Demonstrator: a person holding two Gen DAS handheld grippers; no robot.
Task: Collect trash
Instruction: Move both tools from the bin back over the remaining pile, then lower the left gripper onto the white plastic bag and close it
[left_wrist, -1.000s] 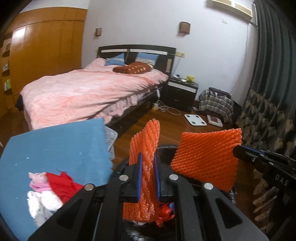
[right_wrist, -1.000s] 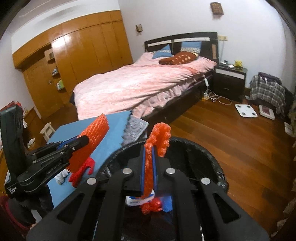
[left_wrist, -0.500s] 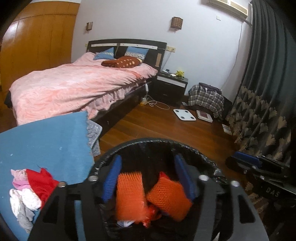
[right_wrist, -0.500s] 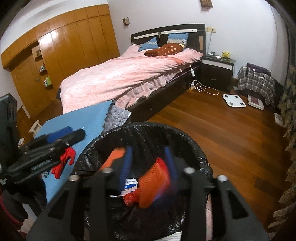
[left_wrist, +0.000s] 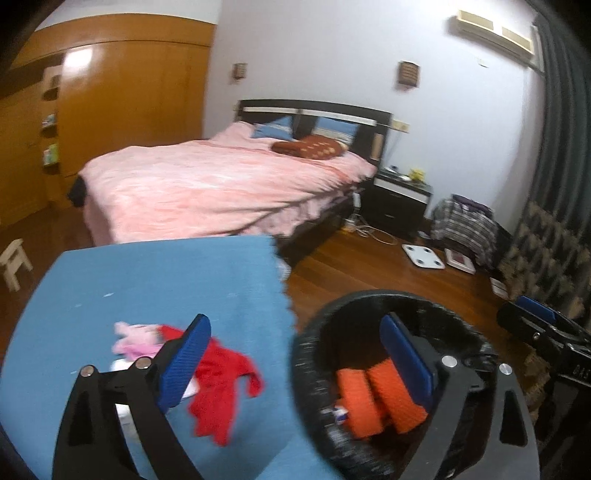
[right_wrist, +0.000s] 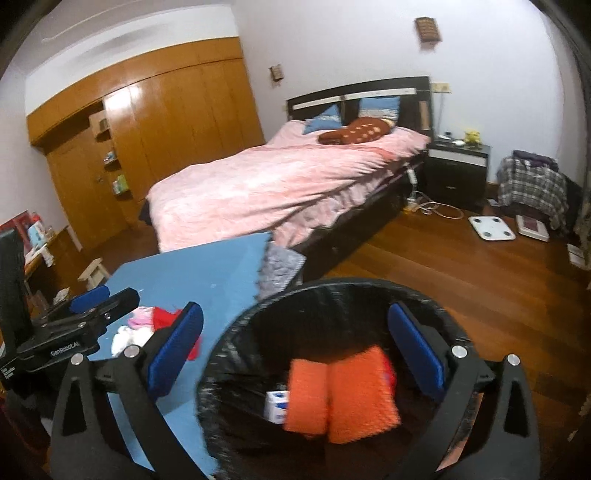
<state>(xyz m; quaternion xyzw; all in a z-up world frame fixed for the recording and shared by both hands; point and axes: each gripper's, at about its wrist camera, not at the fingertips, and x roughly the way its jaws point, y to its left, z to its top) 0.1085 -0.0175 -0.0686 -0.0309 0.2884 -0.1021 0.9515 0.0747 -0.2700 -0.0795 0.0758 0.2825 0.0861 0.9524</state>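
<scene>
Drop-off step, by the look of it finished: two pieces of orange foam netting (right_wrist: 343, 395) lying side by side inside the round bin lined with crinkled black plastic (right_wrist: 332, 286), next to a small white-and-blue carton (right_wrist: 277, 404). Left gripper (left_wrist: 293, 321) released, jaws just opened wide, nothing between the blue ribbed pads. Right gripper (right_wrist: 295, 308) likewise let go, just spread, empty, poised over the bin mouth.

Next, probably: over to the blue cloth-covered table (left_wrist: 166, 280) just beside the bin, for the crumpled red scrap (left_wrist: 218, 384), the pink wad (left_wrist: 133, 338) and the white tissue-like lumps (right_wrist: 125, 338). Soft, limp, irregular stuff, likely to squash flat; calling for a low approach and a full pinch through the bulk. Netting springy, light, dimpled, folded into thick pads.
</scene>
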